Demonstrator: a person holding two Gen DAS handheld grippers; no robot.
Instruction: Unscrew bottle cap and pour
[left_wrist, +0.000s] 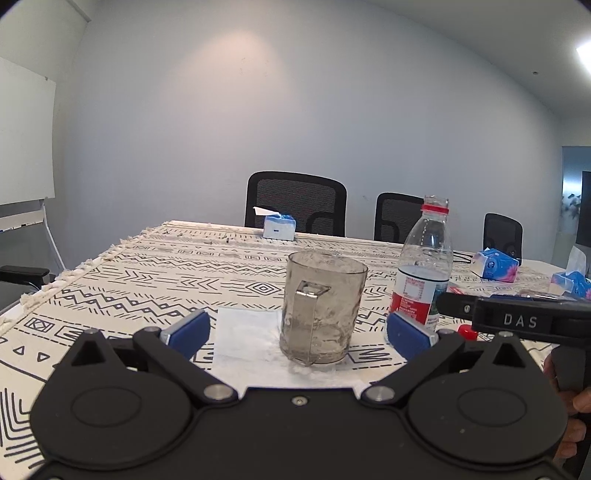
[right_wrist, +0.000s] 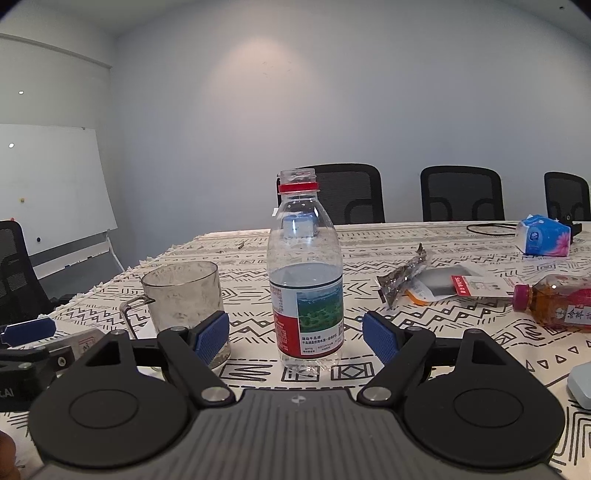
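A clear water bottle (right_wrist: 306, 280) with a red neck ring and no cap stands upright on the patterned tablecloth, about half full. My right gripper (right_wrist: 295, 338) is open with its blue pads on either side of the bottle's base, apart from it. A cloudy glass mug (left_wrist: 321, 310) with a metal handle stands on a white napkin (left_wrist: 245, 334), left of the bottle (left_wrist: 424, 266). My left gripper (left_wrist: 297, 334) is open and empty, pads either side of the mug. A red cap (left_wrist: 467, 332) lies on the cloth beside the bottle.
Tissue packs (left_wrist: 495, 264) (left_wrist: 279, 227), a lying tea bottle (right_wrist: 554, 301), a foil wrapper (right_wrist: 404, 275) and a packet (right_wrist: 450, 284) lie on the table's right side. Black chairs (left_wrist: 295, 203) stand behind the table (left_wrist: 147, 273). A whiteboard (right_wrist: 48, 184) stands at left.
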